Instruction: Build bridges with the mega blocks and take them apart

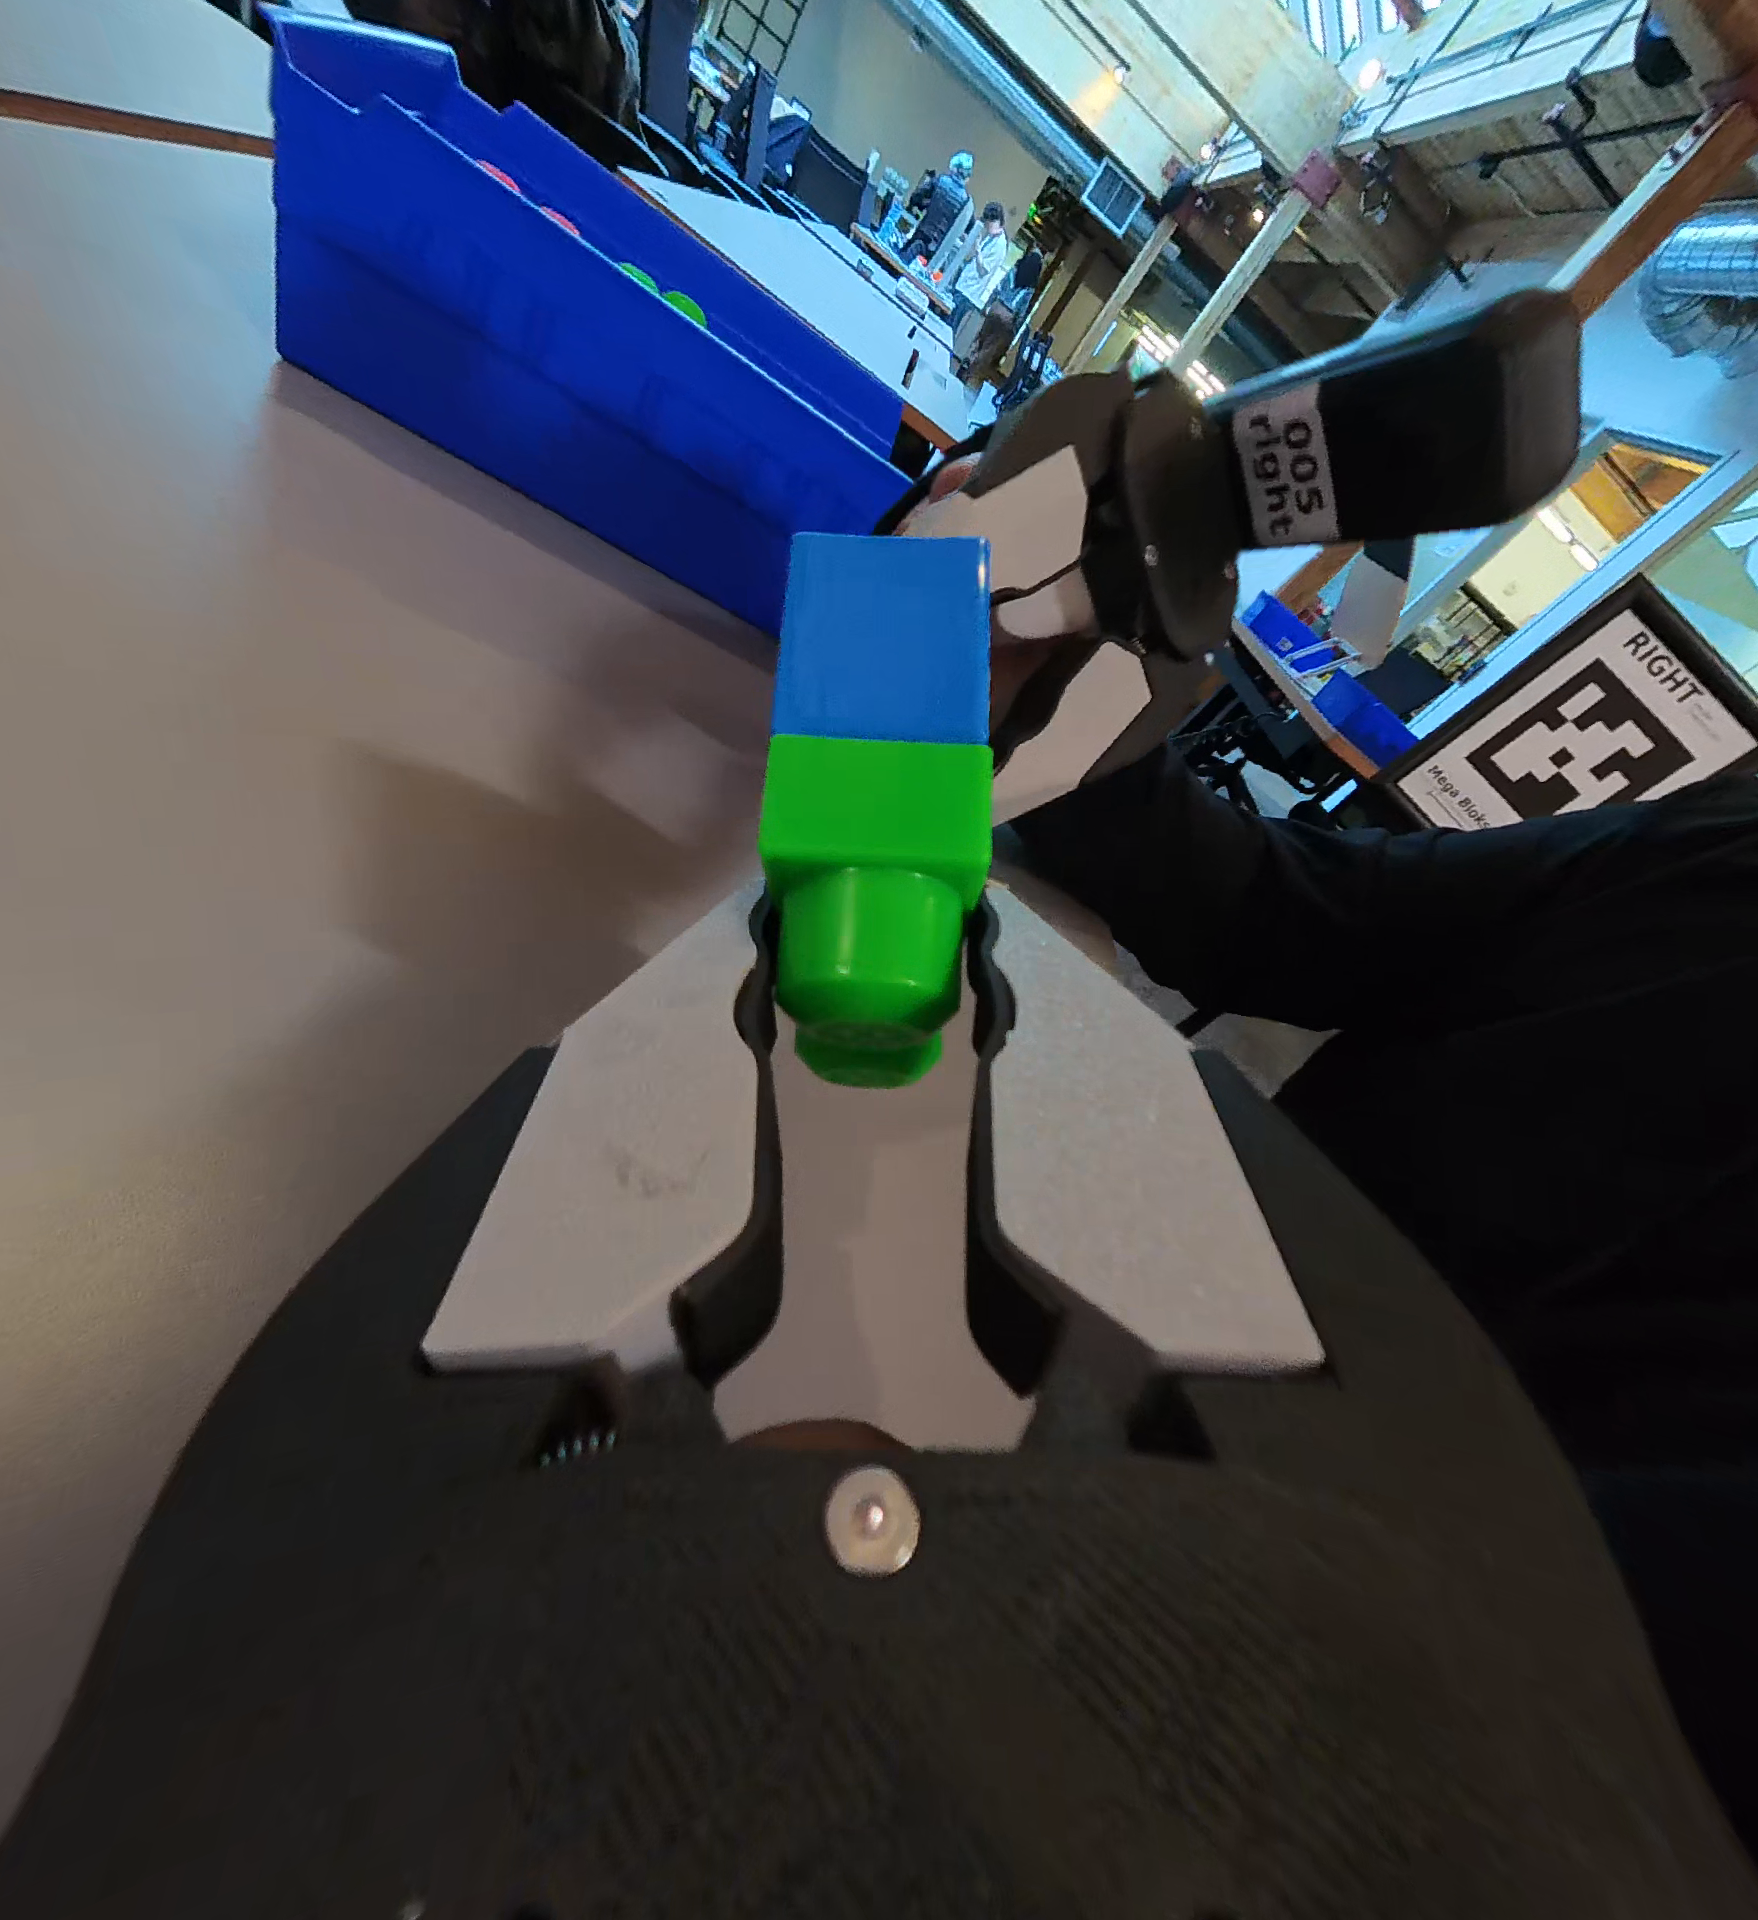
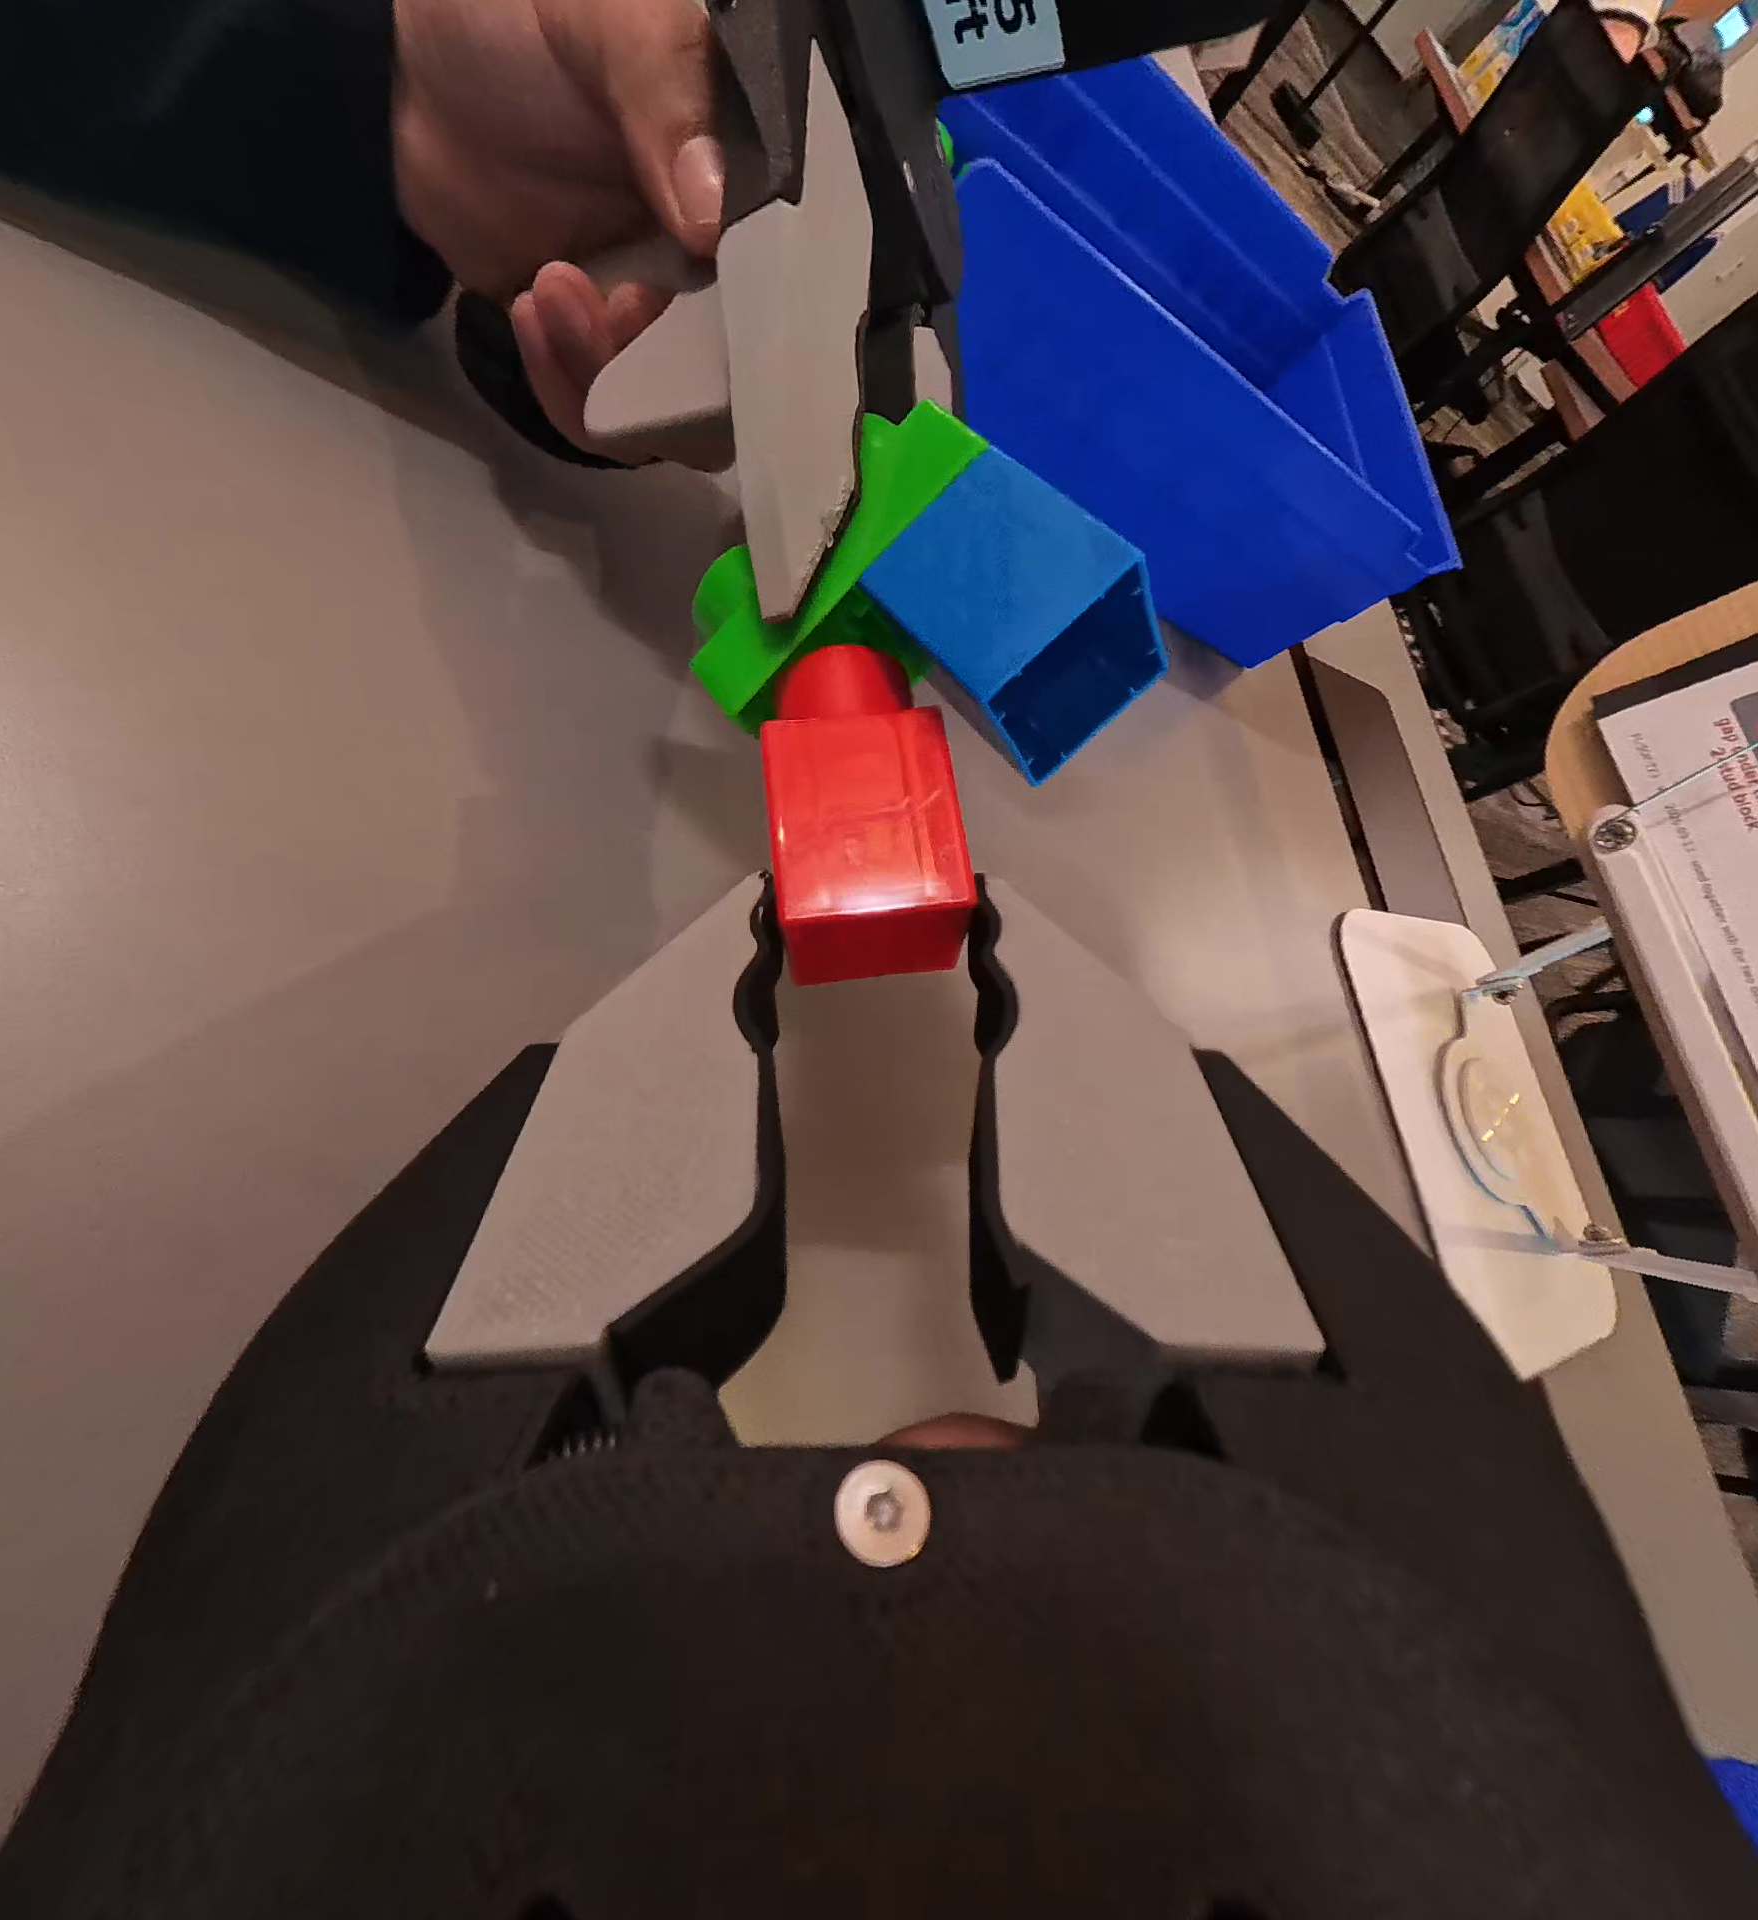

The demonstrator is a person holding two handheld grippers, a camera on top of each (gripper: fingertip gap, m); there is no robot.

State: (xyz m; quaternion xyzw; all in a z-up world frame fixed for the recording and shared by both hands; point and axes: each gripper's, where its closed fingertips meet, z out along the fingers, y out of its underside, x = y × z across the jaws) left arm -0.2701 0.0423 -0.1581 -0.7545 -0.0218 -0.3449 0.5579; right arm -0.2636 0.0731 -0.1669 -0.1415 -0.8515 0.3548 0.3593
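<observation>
Both grippers are lifted above the worktop (image 1: pixel 127 727). The left gripper (image 1: pixel 870 987) has its fingers clamped on the stud of the green block (image 1: pixel 875 821), with the blue block (image 1: pixel 885 634) joined just beyond. The right gripper (image 2: pixel 873 935) pinches the red block (image 2: pixel 859 831) between its fingertips, stud pressed into the green block's underside. A blue bin (image 2: pixel 1166 364) sits beyond.

The left gripper (image 1: pixel 870 966) grips the stud of the green plastic 2-stud block (image 1: pixel 875 821). The blue square plastic block (image 1: pixel 885 634) sits joined to its far side. The red 1-stud plastic block (image 2: pixel 859 842), between the right gripper (image 2: pixel 870 930) fingertips, meets the green block from below. The blue plastic bin (image 1: pixel 542 343) stands behind them on the grey table (image 1: pixel 127 623).
</observation>
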